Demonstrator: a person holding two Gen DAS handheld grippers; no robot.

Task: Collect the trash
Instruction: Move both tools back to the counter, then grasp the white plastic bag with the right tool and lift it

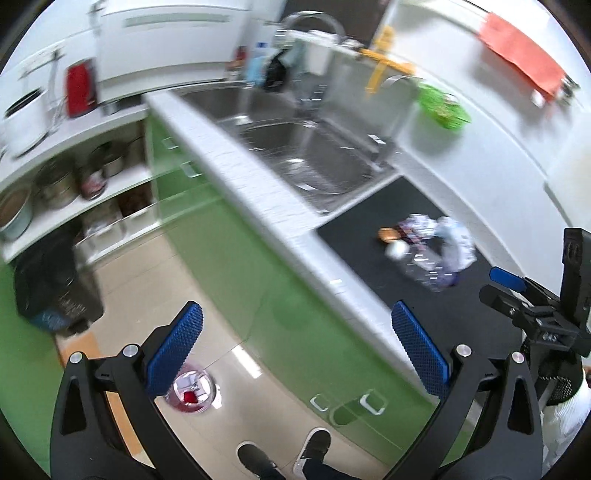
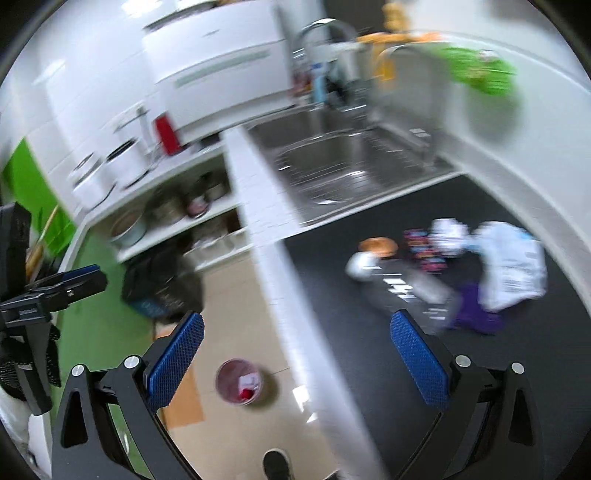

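Observation:
A heap of trash lies on the black counter mat (image 2: pixel 369 350): a clear plastic bottle (image 1: pixel 424 271) (image 2: pixel 413 291), a crumpled white bag (image 1: pixel 456 245) (image 2: pixel 511 264), a dark printed wrapper (image 2: pixel 421 245) and an orange-brown scrap (image 1: pixel 388 233) (image 2: pixel 376 245). A small pink bin (image 1: pixel 192 393) (image 2: pixel 240 382) with red and white scraps inside stands on the floor. My left gripper (image 1: pixel 295 347) is open over the cabinet front, empty. My right gripper (image 2: pixel 295 354) is open above the counter edge, empty, short of the trash. Both views are blurred.
A steel sink (image 1: pixel 306 155) with a faucet (image 1: pixel 314 22) sits beyond the mat. Green cabinet doors (image 1: pixel 258 277) run below the counter. Open shelves (image 1: pixel 74 184) hold pots. A black bag (image 1: pixel 48 280) stands on the floor. A person's shoes (image 1: pixel 288 454) show at the bottom.

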